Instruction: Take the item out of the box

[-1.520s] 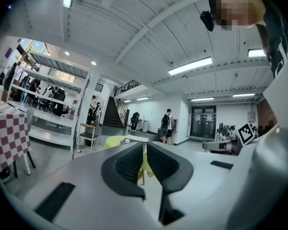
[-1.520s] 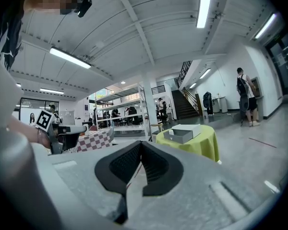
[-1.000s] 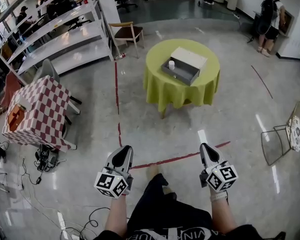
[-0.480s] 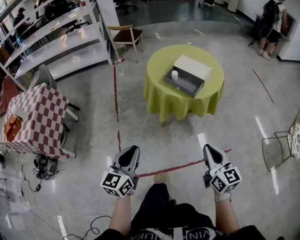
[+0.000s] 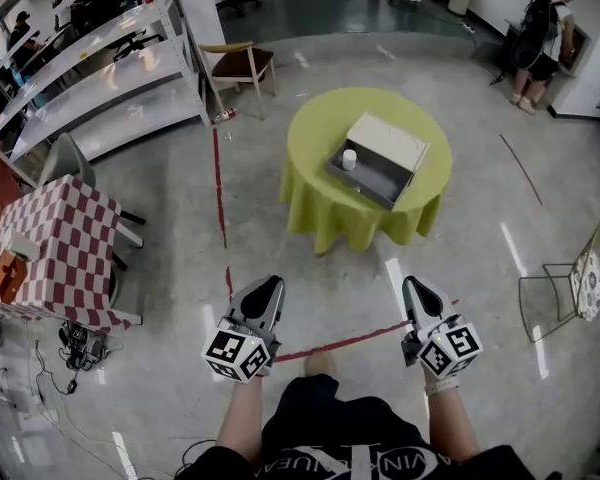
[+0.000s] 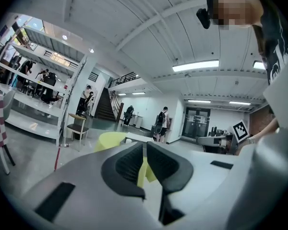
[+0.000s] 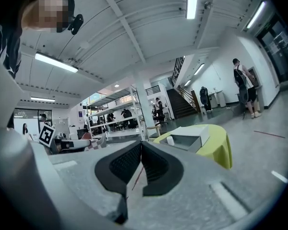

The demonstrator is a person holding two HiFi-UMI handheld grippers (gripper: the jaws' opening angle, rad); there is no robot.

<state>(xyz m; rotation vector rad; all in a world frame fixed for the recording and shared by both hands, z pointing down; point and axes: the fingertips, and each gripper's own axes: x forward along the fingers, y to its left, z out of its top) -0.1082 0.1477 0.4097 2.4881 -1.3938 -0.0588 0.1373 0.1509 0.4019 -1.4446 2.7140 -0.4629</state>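
The step in hand looks like the approach. Left tongs (image 5: 265, 288) and right tongs (image 5: 413, 287) are pressed together, empty. The white cylinder (image 5: 349, 158) stands in the open box (image 5: 378, 185) on the tabletop (image 5: 315, 133), well ahead. Next: close in and spread one pair.

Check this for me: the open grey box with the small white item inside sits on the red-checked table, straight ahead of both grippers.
One thing is wrong: the table. The head view shows the open grey box, small white item inside, on the round yellow-green table, straight ahead of the left gripper and right gripper. The red-checked table stands off to the left.
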